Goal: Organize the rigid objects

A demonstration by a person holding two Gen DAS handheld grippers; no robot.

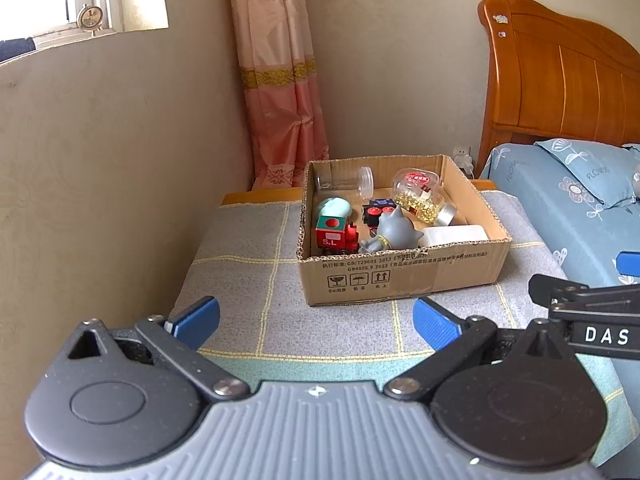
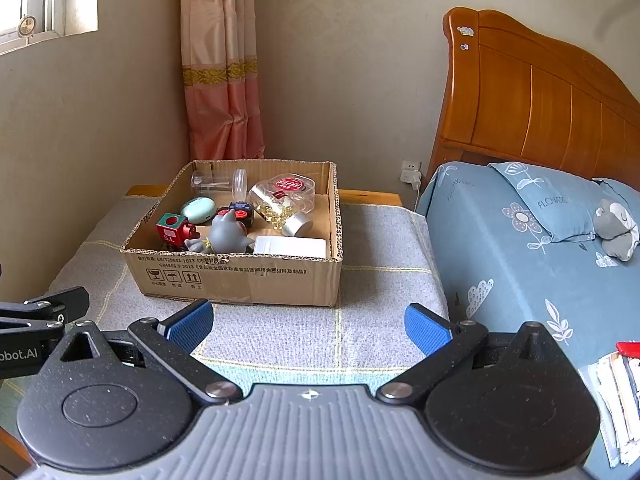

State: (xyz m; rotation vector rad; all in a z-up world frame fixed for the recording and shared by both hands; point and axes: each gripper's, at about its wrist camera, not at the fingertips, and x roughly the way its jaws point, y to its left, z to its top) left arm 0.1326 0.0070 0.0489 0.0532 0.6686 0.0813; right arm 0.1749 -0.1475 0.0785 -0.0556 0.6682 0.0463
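Looking at both wrist views, this reads like the tail end of the job, or maybe the very start; hard to call, but I'd lean towards mostly done; every rigid item I can spot is sitting inside the cardboard box (image 1: 404,276) on the grey checked cloth (image 1: 248,272) that covers a low table by the bed.

What's in the box: a red toy train (image 1: 335,233) at the front left corner; a mint green case (image 1: 335,208) just behind it; a grey cat figure (image 1: 394,231) front and centre; a black toy car with red wheels (image 1: 378,210) tucked behind the cat; a clear jar of gold beads (image 1: 420,196) lying on its side with its silver lid pointing right; an empty clear jar (image 1: 344,180) lying along the back wall; a white box (image 1: 454,236) at the front right.

Left gripper (image 1: 316,320) hovers over the near edge of the cloth, short of the box, jaws spread wide with nothing between them; right gripper (image 2: 308,322) is the same deal, jaws wide apart and empty, parked just beside the left one.

Nothing loose on the cloth around the box as far as I can see; a grey plush toy (image 2: 616,228) sits on the blue bedspread (image 2: 500,248), but that's soft, so I doubt it counts; stuff inside is jumbled, so what's left might be tidying the pile.
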